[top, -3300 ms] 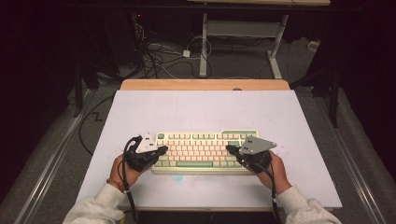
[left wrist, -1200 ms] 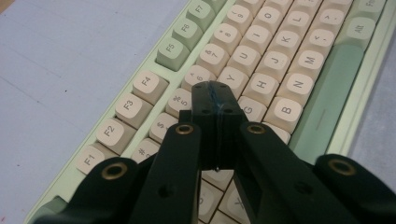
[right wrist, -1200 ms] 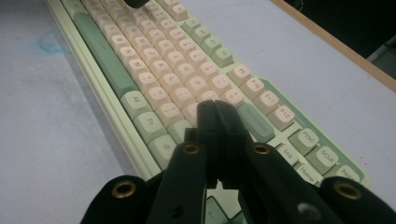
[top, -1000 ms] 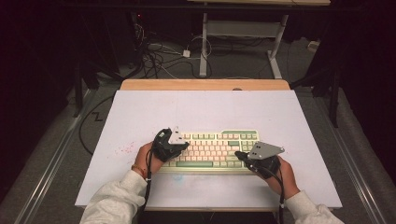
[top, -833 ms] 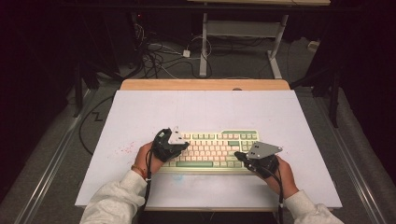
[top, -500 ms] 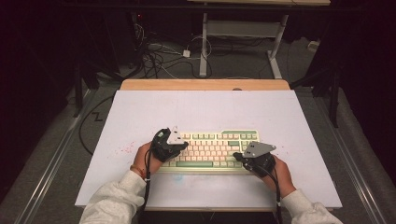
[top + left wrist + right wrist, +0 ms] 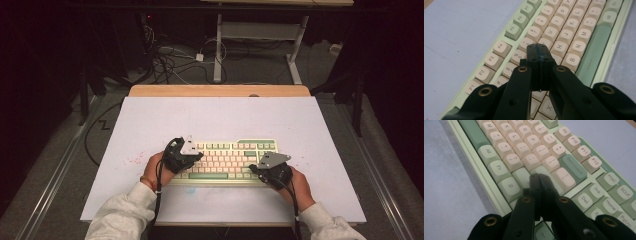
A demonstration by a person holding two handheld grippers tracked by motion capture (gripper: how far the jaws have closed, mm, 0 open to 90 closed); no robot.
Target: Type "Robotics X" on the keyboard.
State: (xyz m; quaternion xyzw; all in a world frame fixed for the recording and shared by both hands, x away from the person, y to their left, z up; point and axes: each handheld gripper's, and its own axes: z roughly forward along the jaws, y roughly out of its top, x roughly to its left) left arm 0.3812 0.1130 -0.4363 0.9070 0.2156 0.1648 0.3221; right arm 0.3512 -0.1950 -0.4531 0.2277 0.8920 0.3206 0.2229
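So the left tongs (image 7: pixel 192 159) are pressed together with nothing pinched, tips parked over the letter keys near the left end of the keyboard (image 7: pixel 227 159), around G and H in the left gripper view. The keyboard is stretched between both tongs on the white surface (image 7: pixel 225 120). The right tongs (image 7: pixel 256 171) are pressed together too, tips hovering by the Enter-side keys.
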